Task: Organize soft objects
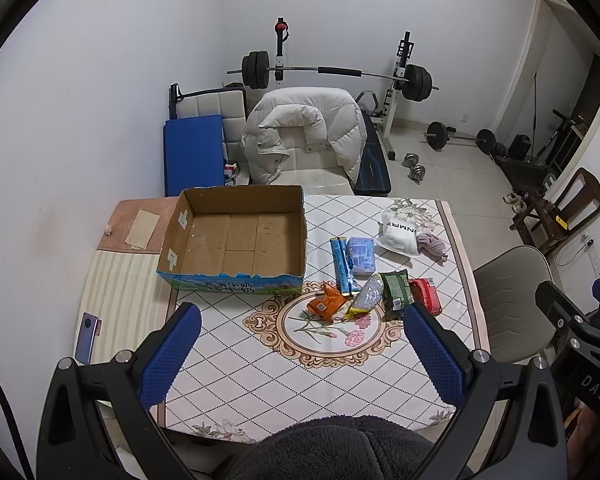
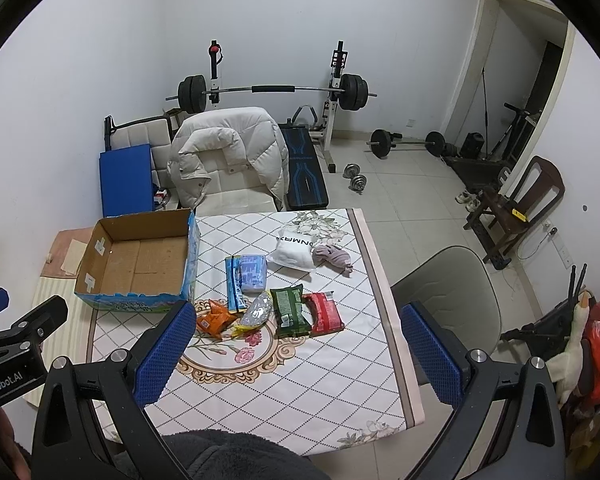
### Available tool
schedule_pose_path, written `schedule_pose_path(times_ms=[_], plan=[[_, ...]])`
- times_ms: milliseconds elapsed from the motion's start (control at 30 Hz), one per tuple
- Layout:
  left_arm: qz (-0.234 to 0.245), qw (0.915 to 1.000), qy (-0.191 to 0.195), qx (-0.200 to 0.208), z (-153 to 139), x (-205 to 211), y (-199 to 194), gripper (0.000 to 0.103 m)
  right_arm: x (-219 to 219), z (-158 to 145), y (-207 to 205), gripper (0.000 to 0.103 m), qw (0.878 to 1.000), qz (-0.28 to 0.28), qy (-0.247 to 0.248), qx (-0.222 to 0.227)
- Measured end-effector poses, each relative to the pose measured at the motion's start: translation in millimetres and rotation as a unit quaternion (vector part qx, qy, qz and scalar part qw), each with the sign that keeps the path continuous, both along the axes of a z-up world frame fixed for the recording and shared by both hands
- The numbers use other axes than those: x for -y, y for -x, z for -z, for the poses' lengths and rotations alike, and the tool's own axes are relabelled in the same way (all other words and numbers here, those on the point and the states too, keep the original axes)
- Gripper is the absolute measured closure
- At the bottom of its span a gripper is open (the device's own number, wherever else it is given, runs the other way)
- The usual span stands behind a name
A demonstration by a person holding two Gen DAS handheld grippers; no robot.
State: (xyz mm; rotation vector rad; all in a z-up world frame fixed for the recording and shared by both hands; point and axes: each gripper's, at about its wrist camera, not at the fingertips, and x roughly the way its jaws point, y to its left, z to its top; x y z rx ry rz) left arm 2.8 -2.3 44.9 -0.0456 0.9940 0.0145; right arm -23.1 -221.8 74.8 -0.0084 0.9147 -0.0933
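An empty cardboard box [image 1: 236,236] [image 2: 138,260] stands at the table's back left. To its right lie soft packs: a white pouch [image 1: 398,234] [image 2: 294,254], a mauve cloth [image 1: 434,247] [image 2: 334,258], a light blue pack [image 1: 362,256] [image 2: 253,274], a blue tube pack [image 1: 343,266] [image 2: 233,284], an orange packet [image 1: 326,304] [image 2: 214,320], a silver packet [image 1: 369,294] [image 2: 258,312], a green packet [image 1: 397,294] [image 2: 290,310] and a red packet [image 1: 426,294] [image 2: 324,312]. My left gripper [image 1: 302,354] and right gripper [image 2: 296,354] are open and empty, above the table's near side.
The table [image 1: 260,380] [image 2: 300,392] has a patterned cloth. A phone [image 1: 87,336] lies at its left edge. A chair with a white jacket [image 1: 304,136] [image 2: 226,152] stands behind, a grey chair [image 1: 512,300] [image 2: 448,292] at the right. Weights lie on the floor.
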Motion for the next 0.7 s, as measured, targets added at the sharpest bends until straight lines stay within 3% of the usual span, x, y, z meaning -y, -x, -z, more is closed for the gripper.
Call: schedule_pose_path(times_ms=[700], plan=[[0.001,1.0000,0.000,0.002,5.6,0.8,4.9,0.000,-2.2,-2.6,2.0,0.000,1.000,-0.003,-0.001,0.001]])
